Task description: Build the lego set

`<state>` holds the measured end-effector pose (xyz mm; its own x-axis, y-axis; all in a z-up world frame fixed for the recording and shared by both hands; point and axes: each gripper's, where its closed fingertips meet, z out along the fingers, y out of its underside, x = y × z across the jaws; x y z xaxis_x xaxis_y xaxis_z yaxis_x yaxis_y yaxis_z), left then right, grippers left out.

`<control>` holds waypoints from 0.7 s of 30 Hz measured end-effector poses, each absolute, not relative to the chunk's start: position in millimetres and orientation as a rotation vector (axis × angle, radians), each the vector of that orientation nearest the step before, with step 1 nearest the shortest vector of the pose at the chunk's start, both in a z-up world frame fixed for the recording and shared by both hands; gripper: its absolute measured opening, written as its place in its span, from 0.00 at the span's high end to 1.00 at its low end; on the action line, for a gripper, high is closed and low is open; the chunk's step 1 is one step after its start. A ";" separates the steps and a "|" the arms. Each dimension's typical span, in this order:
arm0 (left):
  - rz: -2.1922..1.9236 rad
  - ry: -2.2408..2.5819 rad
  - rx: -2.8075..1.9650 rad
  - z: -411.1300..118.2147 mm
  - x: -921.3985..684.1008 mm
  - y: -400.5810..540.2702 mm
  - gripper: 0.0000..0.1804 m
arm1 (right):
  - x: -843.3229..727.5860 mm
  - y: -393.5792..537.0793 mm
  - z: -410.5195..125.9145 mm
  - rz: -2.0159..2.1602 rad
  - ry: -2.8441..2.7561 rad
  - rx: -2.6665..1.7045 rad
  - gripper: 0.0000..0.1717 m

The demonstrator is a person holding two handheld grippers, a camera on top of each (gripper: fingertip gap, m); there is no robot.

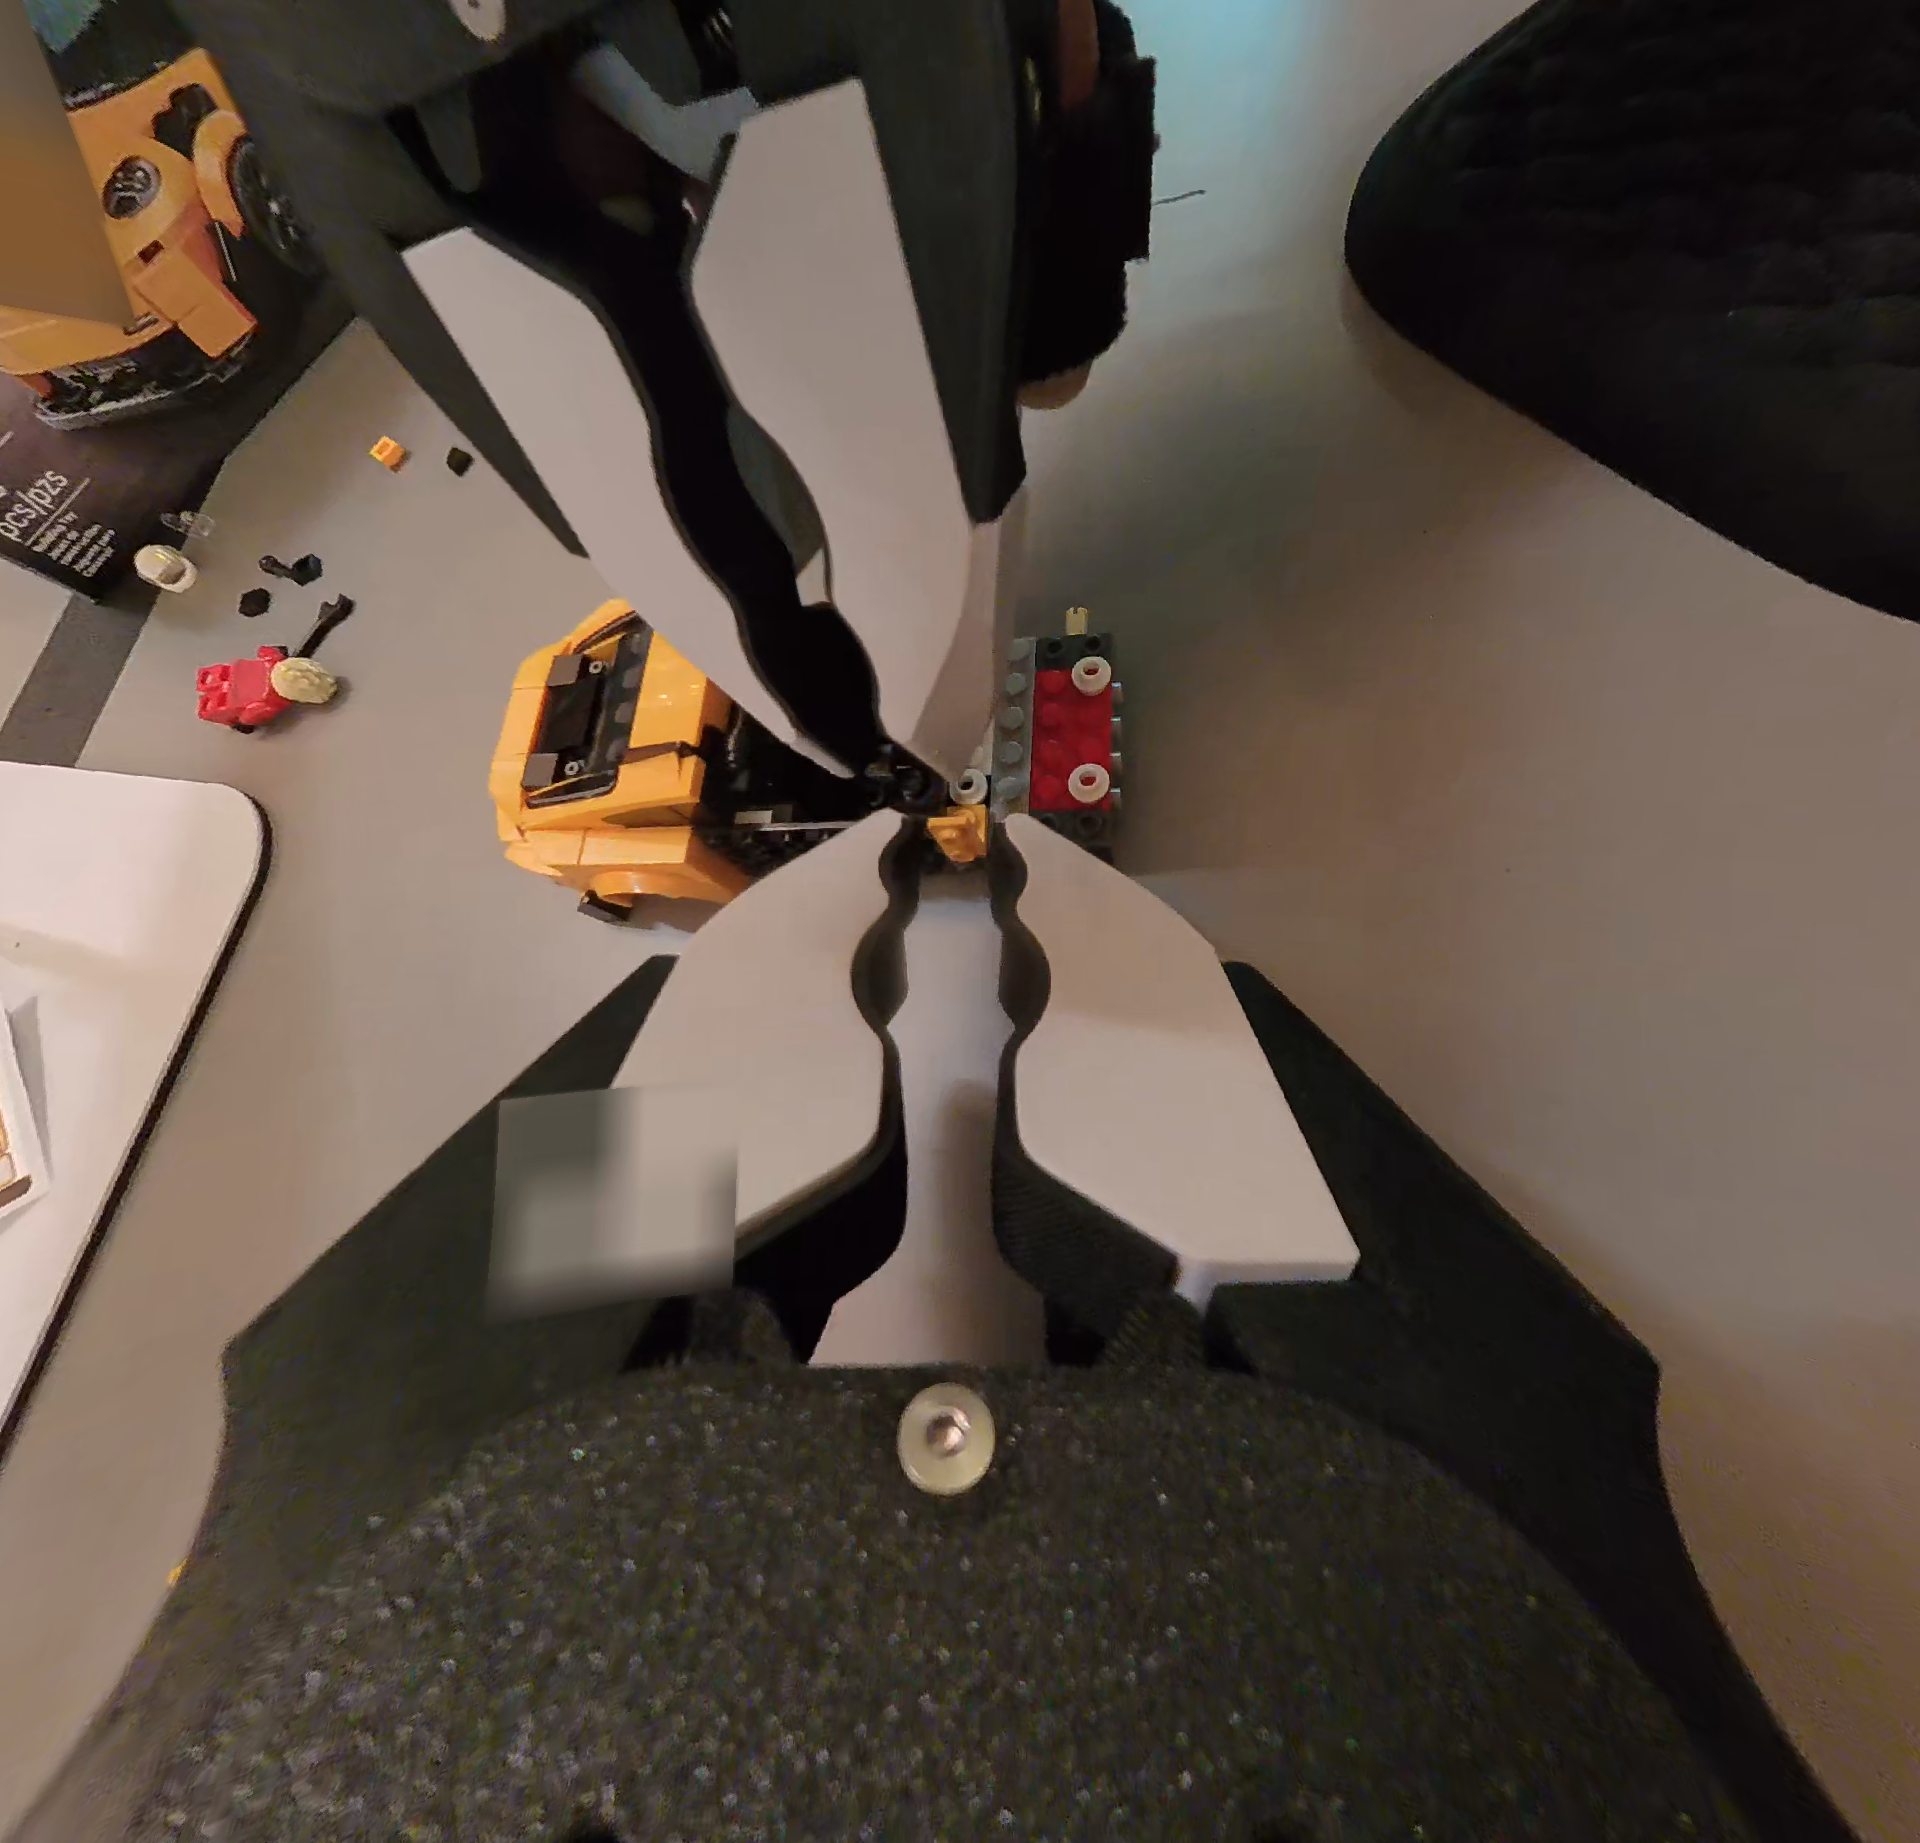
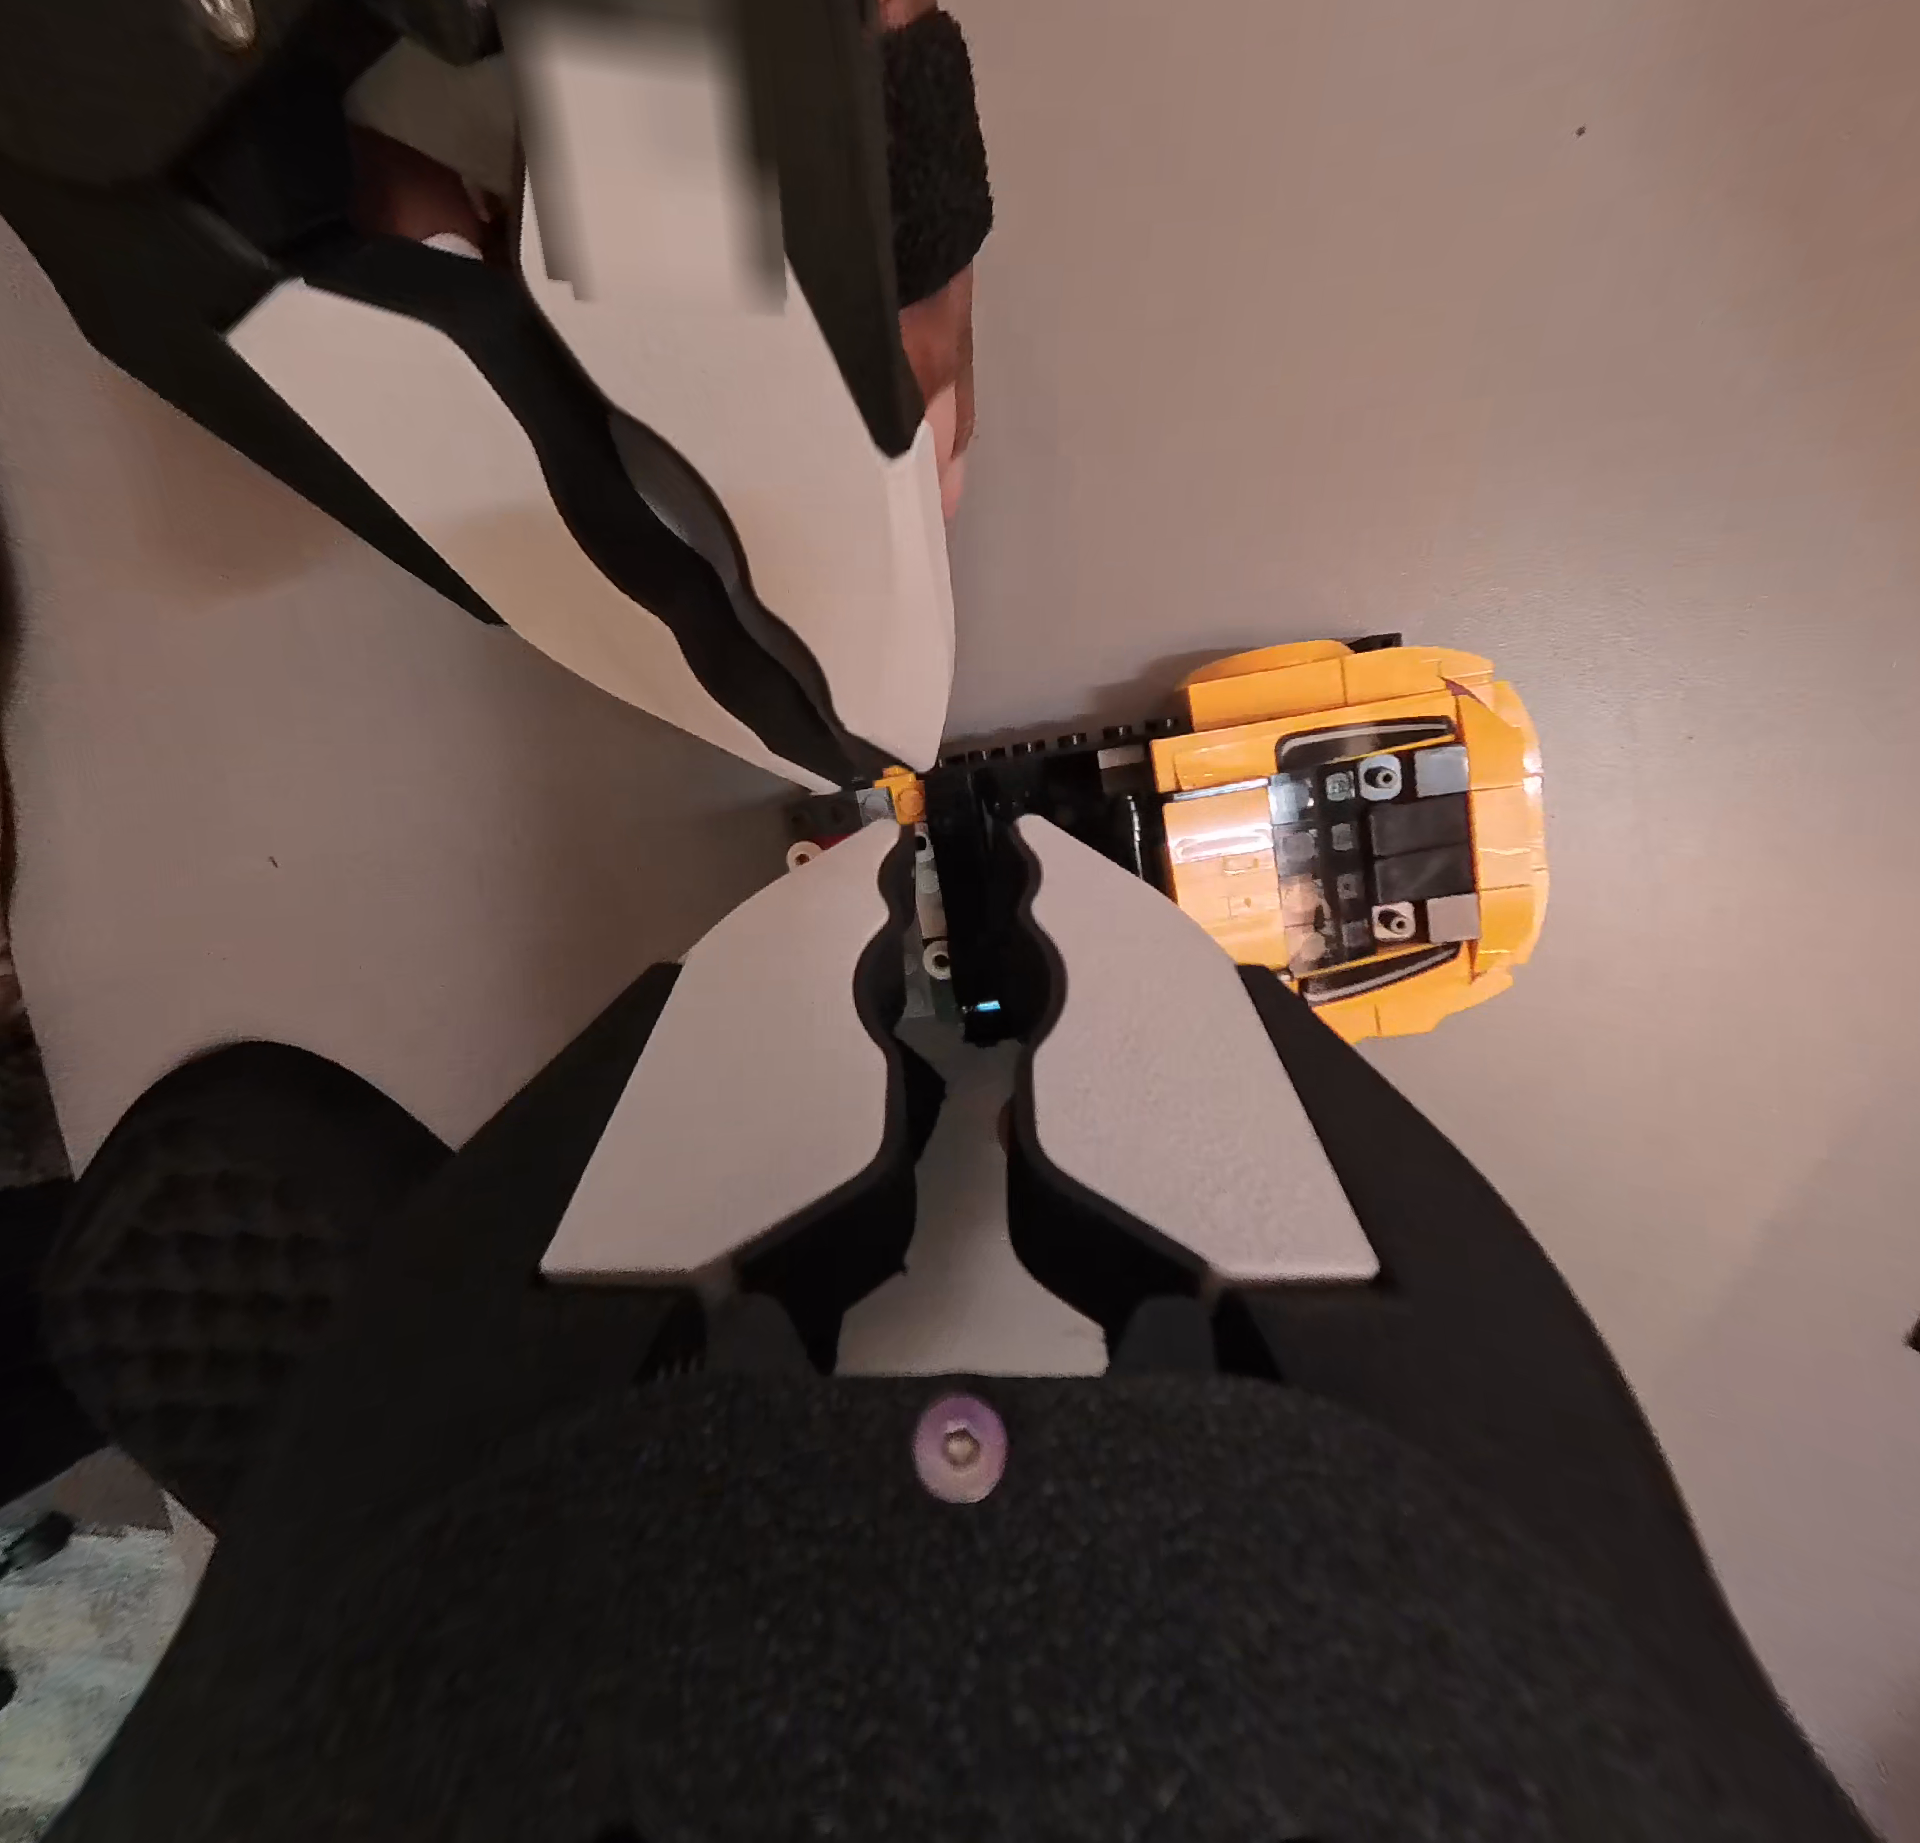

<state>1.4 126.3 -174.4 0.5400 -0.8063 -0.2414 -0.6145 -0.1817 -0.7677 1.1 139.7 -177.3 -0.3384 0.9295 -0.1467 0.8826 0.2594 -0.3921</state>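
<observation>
A partly built yellow brick car [image 1: 603, 754] lies on the grey table, with a black chassis and a red and grey end section [image 1: 1070, 733]. My left gripper [image 1: 956, 837] stands around a small yellow brick [image 1: 961, 837] on the chassis; a slit shows on each side of it, so the jaws are open. In the right wrist view the left gripper's tips sit by that yellow brick [image 2: 896, 794]. My right gripper [image 2: 961, 827] straddles a black piece [image 2: 966, 889] on the chassis next to the yellow body [image 2: 1351, 827]. A gap shows beside the black piece, so the jaws are open.
A box with a yellow car picture [image 1: 135, 235] stands far left. Loose small pieces [image 1: 291, 578] and a red figure [image 1: 249, 687] lie near it. A white board [image 1: 104, 910] is at the left edge. A dark cushion-like object [image 1: 1662, 235] fills the upper right. The tips of both grippers are at nearly the same place.
</observation>
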 end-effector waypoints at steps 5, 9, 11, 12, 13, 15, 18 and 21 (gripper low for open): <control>-0.280 1.168 -1.907 -173.4 -5.6 123.7 0.93 | 2.6 137.4 -184.7 0.550 -2.442 -1.708 0.88; -0.297 1.173 -1.951 -183.5 -7.0 122.1 0.94 | 0.4 139.4 -184.0 0.522 -2.455 -1.712 0.87; -0.308 1.169 -1.957 -186.1 -4.5 122.1 0.94 | -0.4 139.4 -185.7 0.500 -2.471 -1.714 0.87; -0.316 1.163 -1.959 -186.8 -3.4 122.3 0.94 | -0.4 139.3 -187.1 0.488 -2.479 -1.717 0.87; -0.325 1.150 -1.964 -187.4 -2.6 123.0 0.95 | -1.0 139.6 -188.5 0.474 -2.482 -1.716 0.88; -0.338 1.123 -1.974 -188.3 -2.1 124.6 0.95 | -1.6 139.4 -189.5 0.467 -2.485 -1.719 0.88; -0.345 1.103 -1.977 -188.6 -2.5 126.3 0.96 | -1.7 138.1 -189.8 0.495 -2.481 -1.741 0.91; -0.361 1.087 -1.981 -188.8 -2.4 127.2 0.96 | -1.6 138.1 -189.0 0.542 -2.455 -1.790 0.92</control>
<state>-2.4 127.2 -188.8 0.5846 -0.8006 -0.1314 -0.5629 -0.2837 -0.7763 -1.6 138.1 -189.0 -0.3264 0.9317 -0.1593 0.9121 0.2662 -0.3117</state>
